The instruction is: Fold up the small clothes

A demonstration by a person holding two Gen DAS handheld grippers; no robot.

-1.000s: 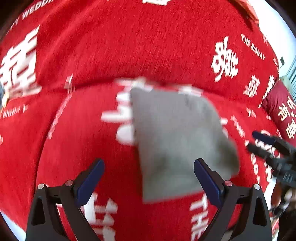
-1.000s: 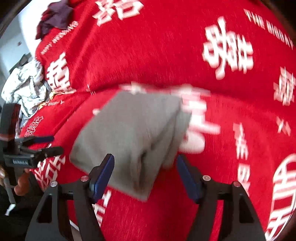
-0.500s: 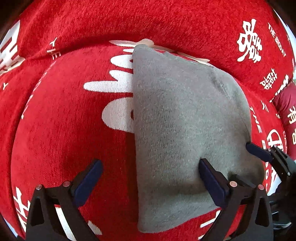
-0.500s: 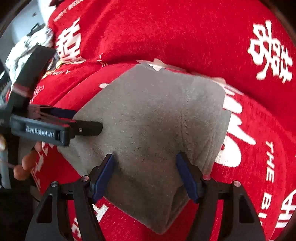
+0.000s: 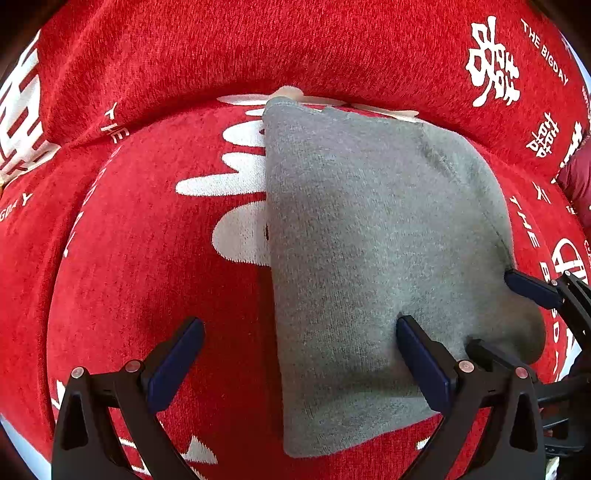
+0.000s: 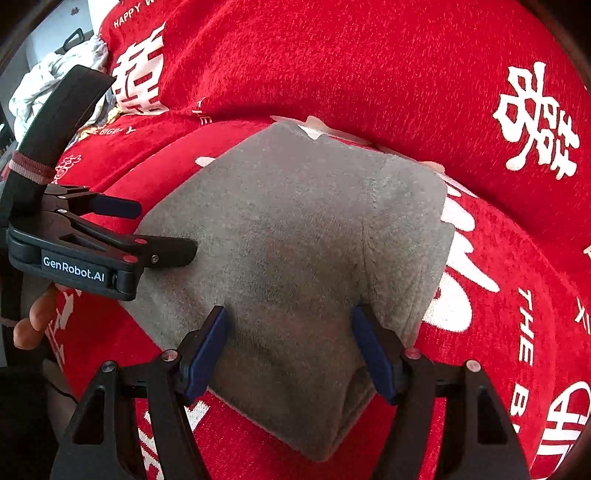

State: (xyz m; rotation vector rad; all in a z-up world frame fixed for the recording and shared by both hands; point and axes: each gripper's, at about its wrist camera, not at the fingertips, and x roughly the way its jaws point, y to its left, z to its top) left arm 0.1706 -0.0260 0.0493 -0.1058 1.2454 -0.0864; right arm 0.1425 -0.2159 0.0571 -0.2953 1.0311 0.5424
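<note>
We see a grey garment of soft matt knit with a fine fuzzy nap. The red cover under it is a rough plush cloth with white woven signs. The left gripper has matt black plastic arms, blue rubber-like pads and small shiny metal rivets.

You've got a red plush cover w/ white print filling both views: big white characters upper right, "THE BIGDAY" lettering top right of left-wrist view, "HAPPY W…" text top left of right-wrist view. Crumpled white/pale fabric pile sits upper left of right-wrist view. Dark red cushion w/ white print at right edge.
</note>
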